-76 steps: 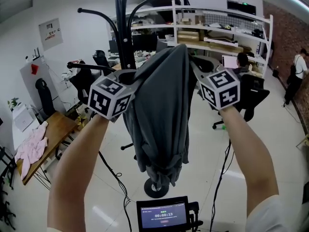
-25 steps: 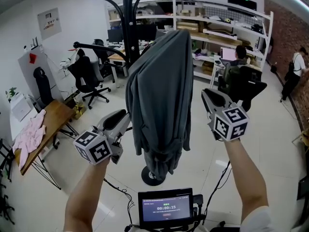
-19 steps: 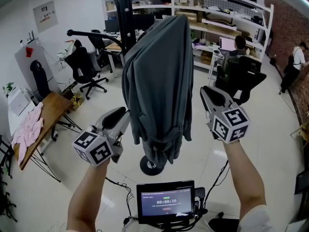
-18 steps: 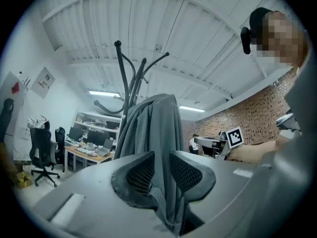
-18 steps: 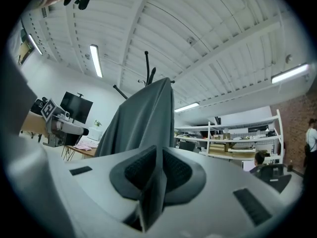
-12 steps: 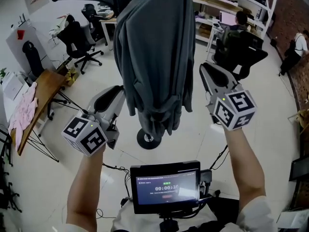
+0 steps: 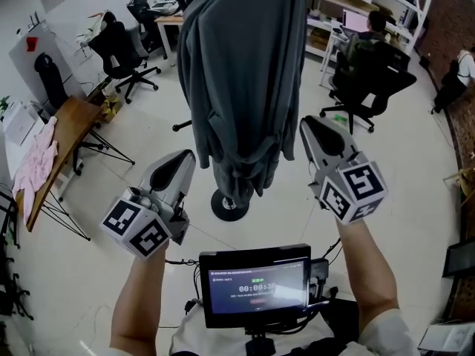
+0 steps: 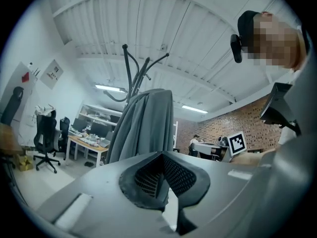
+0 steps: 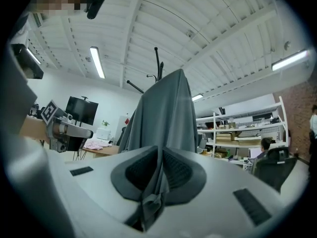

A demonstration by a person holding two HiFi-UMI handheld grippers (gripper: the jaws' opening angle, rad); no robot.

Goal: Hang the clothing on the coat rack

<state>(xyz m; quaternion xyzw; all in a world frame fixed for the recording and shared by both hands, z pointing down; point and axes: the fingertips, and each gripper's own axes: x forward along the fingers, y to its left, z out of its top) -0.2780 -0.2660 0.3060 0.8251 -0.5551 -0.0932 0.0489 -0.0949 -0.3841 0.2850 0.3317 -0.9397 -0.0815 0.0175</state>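
On the coat rack (image 7: 227, 205) hangs the grey clothing (image 7: 241, 73), clear of the floor (image 7: 82, 273).

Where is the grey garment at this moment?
In the head view the grey garment hangs at top centre, draped over the coat rack, just beyond the screen.

Bright, even light from ceiling tubes (image 9: 97, 62) (strong fisheye warp, dark corners).

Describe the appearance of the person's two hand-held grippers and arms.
The left hand-held gripper and right hand-held gripper have light-grey shells tapering to rounded tips, dark mesh-textured pads, each with a white cube bearing black square markers. Both forearms bare; a white sleeve shows on the right arm.
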